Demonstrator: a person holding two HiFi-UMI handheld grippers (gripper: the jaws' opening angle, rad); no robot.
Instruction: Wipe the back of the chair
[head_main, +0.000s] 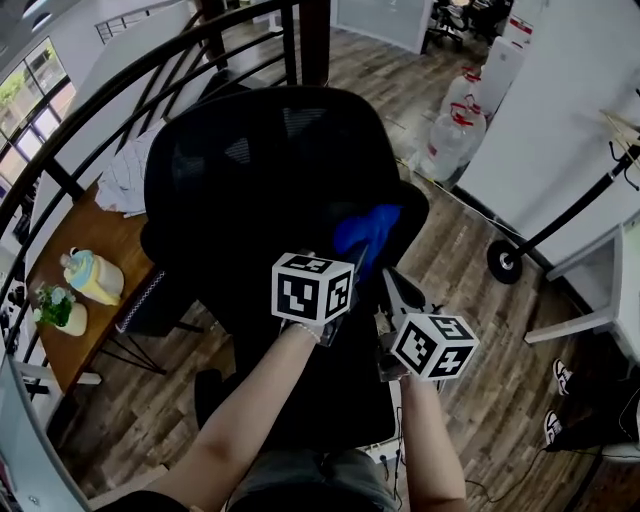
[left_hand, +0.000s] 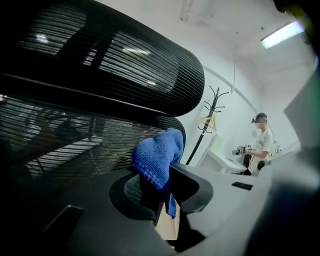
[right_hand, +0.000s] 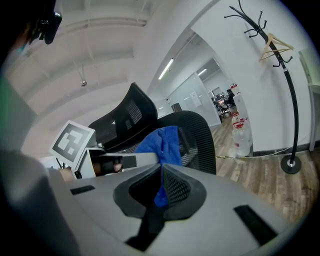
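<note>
Both bare forearms reach forward from the bottom of the head view toward the black mesh chair (head_main: 260, 170). The left forearm (head_main: 250, 400) slants up to the right and the right forearm (head_main: 432, 440) runs nearly straight up, so the wrists come close together just below the chair back.

The left gripper (left_hand: 162, 172) has its jaws pinched on a blue cloth (left_hand: 157, 155), which is bunched against the right edge of the backrest. The right gripper (right_hand: 161, 170), just beside it, has its jaws drawn together on the cloth's hanging lower end.

Each gripper's cube carries black-and-white square marks and no words.

Beyond the chair's right side stand water bottles (head_main: 455, 125) with red labels too small to read. A coat stand (right_hand: 285, 75) rises against the white wall past them.
</note>
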